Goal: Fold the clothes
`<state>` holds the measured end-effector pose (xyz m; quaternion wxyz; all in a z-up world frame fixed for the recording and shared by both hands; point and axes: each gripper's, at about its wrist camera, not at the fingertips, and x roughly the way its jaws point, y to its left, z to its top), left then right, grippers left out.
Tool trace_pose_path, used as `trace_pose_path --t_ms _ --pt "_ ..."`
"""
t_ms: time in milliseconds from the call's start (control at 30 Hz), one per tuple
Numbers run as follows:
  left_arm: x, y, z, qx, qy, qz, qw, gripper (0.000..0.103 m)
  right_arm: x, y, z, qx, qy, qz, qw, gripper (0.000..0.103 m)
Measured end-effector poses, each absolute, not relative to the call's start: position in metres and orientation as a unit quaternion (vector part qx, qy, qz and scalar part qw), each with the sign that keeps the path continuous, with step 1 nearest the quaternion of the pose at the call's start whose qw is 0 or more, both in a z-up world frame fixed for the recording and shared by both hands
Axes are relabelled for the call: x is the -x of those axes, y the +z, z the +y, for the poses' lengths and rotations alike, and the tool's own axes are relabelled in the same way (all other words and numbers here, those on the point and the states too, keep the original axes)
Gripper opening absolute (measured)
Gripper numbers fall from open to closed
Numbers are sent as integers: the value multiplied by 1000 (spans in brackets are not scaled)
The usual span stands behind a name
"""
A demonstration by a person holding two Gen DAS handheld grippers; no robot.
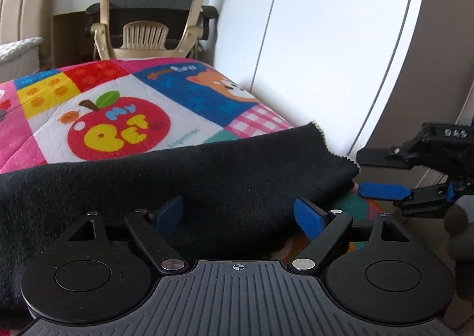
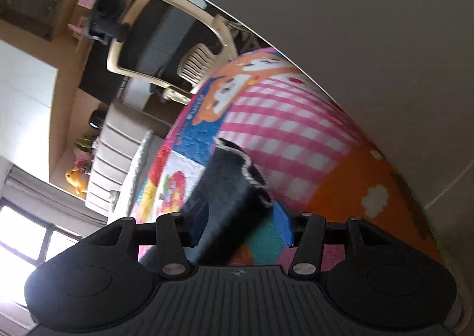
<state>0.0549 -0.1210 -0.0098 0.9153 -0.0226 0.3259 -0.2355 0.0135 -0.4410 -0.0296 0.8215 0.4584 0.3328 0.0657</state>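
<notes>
Garment: black fleece cloth [image 1: 183, 176] lay across the near edge of a bed under a bright patchwork quilt [image 1: 124, 104], its stitched hem corner pointing toward 3 o'clock in the left wrist view.
Left hand-held gripper [image 1: 238, 213]: jaws stood wide, blue pads either side of the cloth and pressing on nothing; the fabric rested loose between them.
Right hand-held gripper [image 2: 241, 224]: rolled onto its side, jaws at a middling gap with a flap of the black cloth rising between them toward 12 o'clock; whether the pads pinched it could not be told from the blurred right wrist view.
Same tool from the left view: seen at 3 o'clock, its blue pad [image 1: 382, 190] just beside the hem corner.
Backdrop: beige mesh office chair [image 1: 154, 12] at 12 o'clock, white wardrobe doors [image 1: 326, 39] at 2 o'clock.
Step judged: one side apparently let go, a fold partly made.
Risk: with the left jaws off the fabric, a pull by the right tool could drag the whole piece and skew the fold; a weak pinch on thick fleece could slip, dropping the corner off the bed's edge.
</notes>
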Motion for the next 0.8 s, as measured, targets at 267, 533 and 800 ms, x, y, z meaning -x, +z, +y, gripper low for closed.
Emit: trace_pose_path --t_ms 267,533,800 --pt "-58 -10 -123 21 -240 327 914 93 -32 -35 -432 -452 70 319 830 45" --pt "-58 -10 -121 23 -242 327 913 94 -36 -21 -401 -327 66 312 889 20" --pt "-58 -11 -120 25 -244 327 913 94 -24 12 -356 -152 85 254 951 19"
